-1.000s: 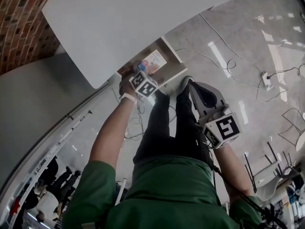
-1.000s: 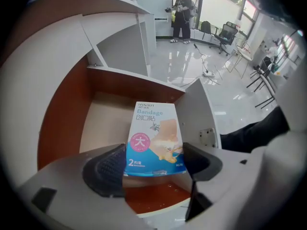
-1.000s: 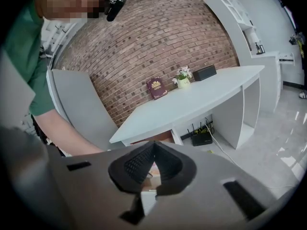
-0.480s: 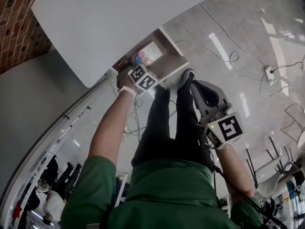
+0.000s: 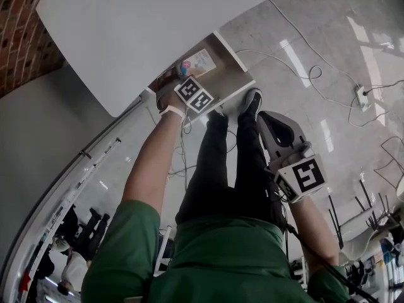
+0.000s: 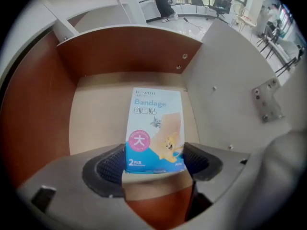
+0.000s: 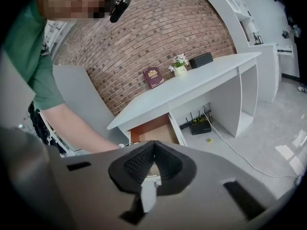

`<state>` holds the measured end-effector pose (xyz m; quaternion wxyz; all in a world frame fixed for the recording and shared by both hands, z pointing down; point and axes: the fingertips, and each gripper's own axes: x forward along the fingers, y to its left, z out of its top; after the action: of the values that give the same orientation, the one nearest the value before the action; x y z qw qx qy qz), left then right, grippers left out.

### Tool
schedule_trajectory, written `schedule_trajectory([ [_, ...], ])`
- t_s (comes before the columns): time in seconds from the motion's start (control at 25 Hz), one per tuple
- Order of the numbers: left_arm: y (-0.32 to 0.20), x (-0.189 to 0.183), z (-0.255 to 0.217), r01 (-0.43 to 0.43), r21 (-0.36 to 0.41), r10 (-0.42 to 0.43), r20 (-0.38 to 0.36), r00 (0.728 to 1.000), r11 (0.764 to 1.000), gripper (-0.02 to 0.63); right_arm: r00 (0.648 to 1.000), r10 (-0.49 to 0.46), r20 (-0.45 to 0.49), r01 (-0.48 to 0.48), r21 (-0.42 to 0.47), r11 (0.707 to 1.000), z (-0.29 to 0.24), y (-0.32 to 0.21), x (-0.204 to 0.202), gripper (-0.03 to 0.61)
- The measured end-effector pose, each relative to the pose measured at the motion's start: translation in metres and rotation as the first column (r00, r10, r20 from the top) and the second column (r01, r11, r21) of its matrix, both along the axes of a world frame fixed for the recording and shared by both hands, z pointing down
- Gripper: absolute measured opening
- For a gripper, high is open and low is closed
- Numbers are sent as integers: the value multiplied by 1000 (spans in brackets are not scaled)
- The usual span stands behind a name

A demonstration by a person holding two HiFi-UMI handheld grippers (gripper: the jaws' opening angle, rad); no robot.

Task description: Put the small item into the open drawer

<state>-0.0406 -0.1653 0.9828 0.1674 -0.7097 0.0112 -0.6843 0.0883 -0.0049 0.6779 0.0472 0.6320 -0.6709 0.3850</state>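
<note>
The white slab desk (image 5: pixel 145 30) overhangs the open drawer (image 6: pixel 43 128), a square wooden tray with smooth red-brown walls. Its pale floor lies bare on both sides of, and beyond, the flat cardboard bandage box (image 6: pixel 154 123) reaching in from the drawer's front. My left gripper (image 6: pixel 154 163) pinches that box's near end, ribbed black pads against its two long edges, while my right gripper (image 7: pixel 152 166) hangs well back from the drawer, pads pressed together on nothing.
</note>
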Motion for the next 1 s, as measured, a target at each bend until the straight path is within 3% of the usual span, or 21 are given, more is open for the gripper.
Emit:
schedule_trajectory([
  [0.12,-13,-3,2,-14,57,13,28,1000,998,365,1000,0,-6,0,-1,1000,3,2,3,5],
  [0.4,-12,-2,-3,-16,66,15,2,1000,998,367,1000,4,-2,-4,7,1000,-1,-3,2,5],
  [0.64,-9,2,-33,113,47,-107,-130,986,992,365,1000,-7,-10,8,32,999,-16,-12,-1,5],
  [0.84,7,-2,-72,156,38,-145,-192,971,987,365,999,-18,-37,20,67,998,-39,-21,-4,5],
  [1.0,22,6,-119,213,-9,-207,-282,937,977,362,998,-18,-58,24,96,995,-65,-31,4,5],
])
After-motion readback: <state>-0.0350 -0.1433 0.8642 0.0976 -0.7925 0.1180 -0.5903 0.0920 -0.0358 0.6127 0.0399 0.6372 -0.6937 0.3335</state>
